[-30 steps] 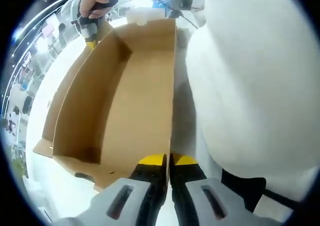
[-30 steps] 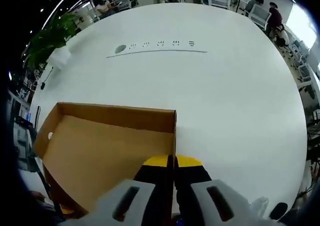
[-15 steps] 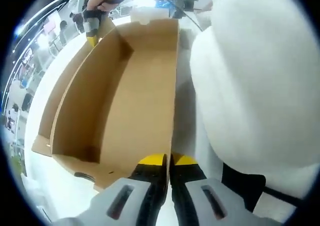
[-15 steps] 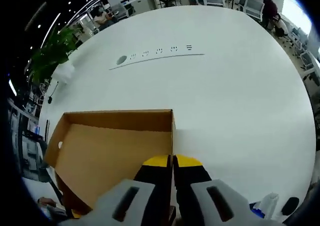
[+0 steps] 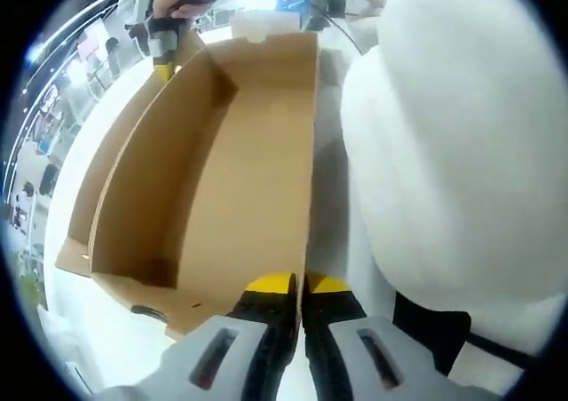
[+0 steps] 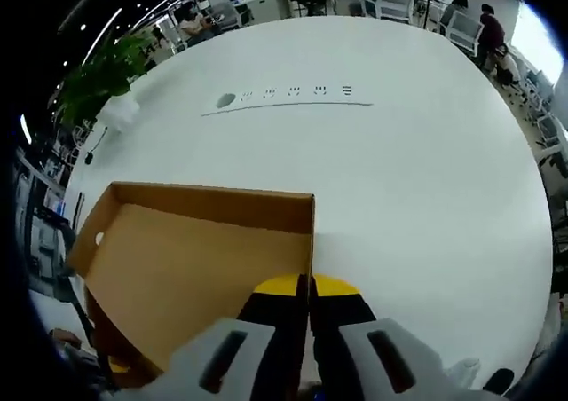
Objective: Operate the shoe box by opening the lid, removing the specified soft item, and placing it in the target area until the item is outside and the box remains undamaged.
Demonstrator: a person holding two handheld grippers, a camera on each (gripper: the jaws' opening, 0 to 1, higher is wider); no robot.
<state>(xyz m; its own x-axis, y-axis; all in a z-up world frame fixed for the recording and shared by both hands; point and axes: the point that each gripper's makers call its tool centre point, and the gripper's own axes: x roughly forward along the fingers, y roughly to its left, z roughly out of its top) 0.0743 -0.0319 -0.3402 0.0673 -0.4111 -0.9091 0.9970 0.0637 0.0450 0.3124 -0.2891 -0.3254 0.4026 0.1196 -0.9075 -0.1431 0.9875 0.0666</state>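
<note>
Pinching one wall of the brown cardboard shoe box lid [image 5: 222,161] each, the left gripper [image 5: 300,287] and right gripper [image 6: 309,287] have their yellow-tipped jaws closed on its edge. Uneven pulling would likely crease or tear that thin wall. Just beside the lid, touching its wall, bulks the white plush soft item [image 5: 453,144], right of the left gripper. Beyond the lid spreads the round white table [image 6: 417,170].
</note>
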